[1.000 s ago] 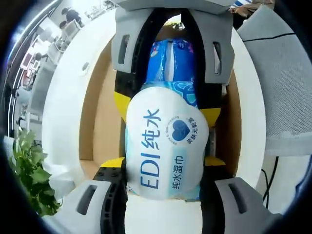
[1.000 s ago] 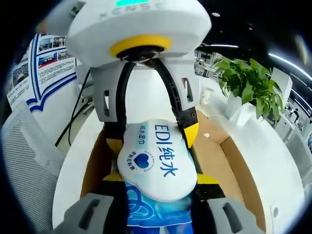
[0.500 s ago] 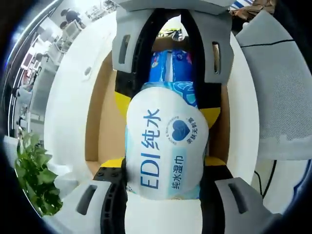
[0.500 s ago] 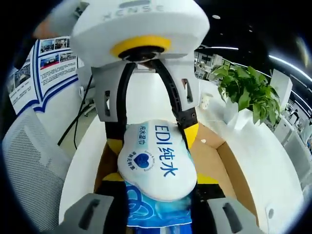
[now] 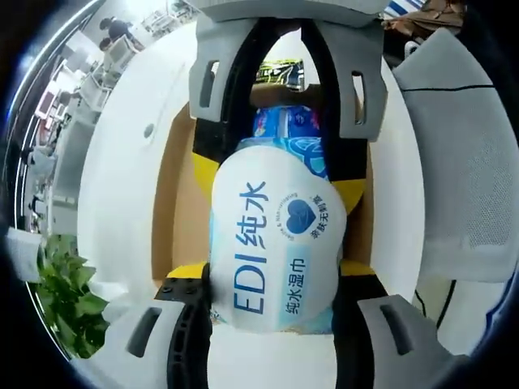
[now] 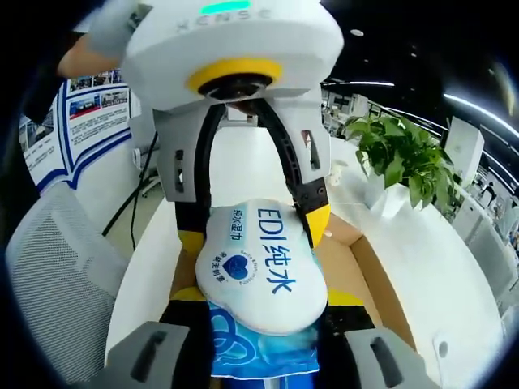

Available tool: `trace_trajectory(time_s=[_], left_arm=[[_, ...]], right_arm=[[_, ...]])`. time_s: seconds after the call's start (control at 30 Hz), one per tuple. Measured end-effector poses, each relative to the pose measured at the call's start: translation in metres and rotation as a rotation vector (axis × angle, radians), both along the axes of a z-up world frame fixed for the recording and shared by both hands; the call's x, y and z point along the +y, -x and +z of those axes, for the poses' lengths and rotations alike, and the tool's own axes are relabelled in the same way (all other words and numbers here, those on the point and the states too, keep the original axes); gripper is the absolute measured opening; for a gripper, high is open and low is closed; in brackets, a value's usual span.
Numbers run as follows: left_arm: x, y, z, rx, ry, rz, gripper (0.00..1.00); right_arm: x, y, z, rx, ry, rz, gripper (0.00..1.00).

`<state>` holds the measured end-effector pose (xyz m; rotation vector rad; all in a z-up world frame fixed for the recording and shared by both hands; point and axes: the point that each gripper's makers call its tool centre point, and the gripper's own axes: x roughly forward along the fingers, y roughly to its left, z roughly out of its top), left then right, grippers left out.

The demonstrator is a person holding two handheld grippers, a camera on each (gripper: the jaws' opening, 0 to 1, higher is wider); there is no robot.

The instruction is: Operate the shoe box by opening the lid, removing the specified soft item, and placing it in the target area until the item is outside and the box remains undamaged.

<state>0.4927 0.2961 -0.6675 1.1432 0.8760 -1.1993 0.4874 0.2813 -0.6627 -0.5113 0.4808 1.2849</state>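
A soft pack of wet wipes (image 5: 276,243), white and blue with "EDI" print, hangs in the air above the open cardboard shoe box (image 5: 174,203). Both grippers are shut on it from opposite ends. In the left gripper view, my left gripper (image 5: 272,271) clamps the near end with its yellow-tipped jaws, and my right gripper (image 5: 276,180) reaches in from the top onto the far end. In the right gripper view the pack (image 6: 259,263) sits between my right gripper (image 6: 268,298) below and my left gripper (image 6: 253,231) above, over the box (image 6: 369,275).
The box rests on a round white table (image 5: 122,162). A grey mesh chair (image 5: 462,154) stands beside it, and a green potted plant (image 6: 397,158) sits on the table's edge. A yellow-green packet (image 5: 280,73) lies beyond the box. A poster board (image 6: 81,113) stands behind.
Both grippers have risen with the pack held between them, so the box and table look smaller and farther below. The grip on the pack is unchanged.
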Motion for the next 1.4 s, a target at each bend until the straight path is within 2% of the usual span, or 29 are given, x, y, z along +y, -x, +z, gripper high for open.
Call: trace_trajectory(time_s=[0.33, 0.8, 1.4], left_arm=[[-0.034, 0.003, 0.005, -0.006, 0.017, -0.014, 0.59], [-0.078, 0.009, 0.005, 0.019, 0.042, -0.042, 0.59], [-0.121, 0.007, 0.011, 0.021, 0.068, -0.065, 0.59]], right_arm=[[-0.033, 0.003, 0.006, -0.005, 0.016, -0.013, 0.45], [-0.078, 0.01, 0.007, 0.015, 0.043, -0.036, 0.45], [-0.12, 0.009, 0.014, 0.009, 0.056, -0.058, 0.45]])
